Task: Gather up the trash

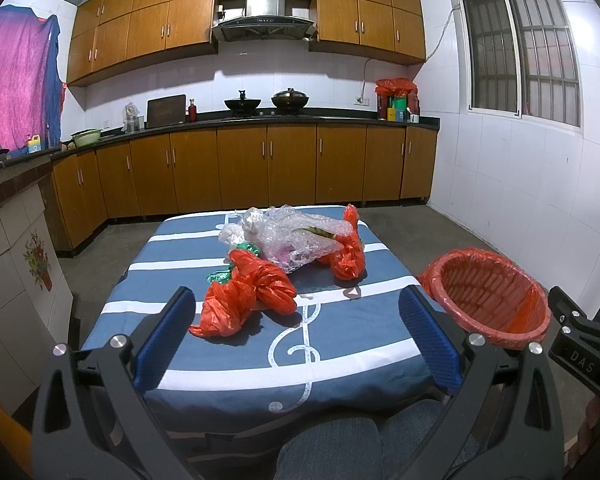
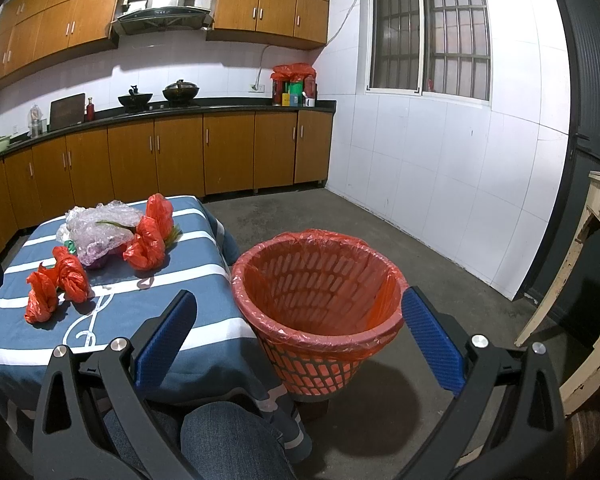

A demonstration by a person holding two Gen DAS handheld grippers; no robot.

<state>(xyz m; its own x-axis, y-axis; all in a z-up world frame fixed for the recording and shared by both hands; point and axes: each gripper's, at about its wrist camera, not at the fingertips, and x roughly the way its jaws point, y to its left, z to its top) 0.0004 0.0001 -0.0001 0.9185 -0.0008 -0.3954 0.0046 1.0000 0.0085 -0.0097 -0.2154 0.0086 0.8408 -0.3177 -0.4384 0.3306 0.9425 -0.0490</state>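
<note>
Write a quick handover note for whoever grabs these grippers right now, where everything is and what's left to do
Left gripper: open, empty, over the table's near edge.
Right gripper: open, empty, facing the bin.
Bin: red-lined, on the floor right of the table, looks empty.
Trash on the table: near red bag, far red bag, bubble wrap, green scrap.
Done: nothing binned yet.
Left: move every piece into the bin.

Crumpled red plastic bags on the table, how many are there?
2: one crumpled red plastic bag near the front, another right of the clear bubble wrap, which may hide more.
</note>
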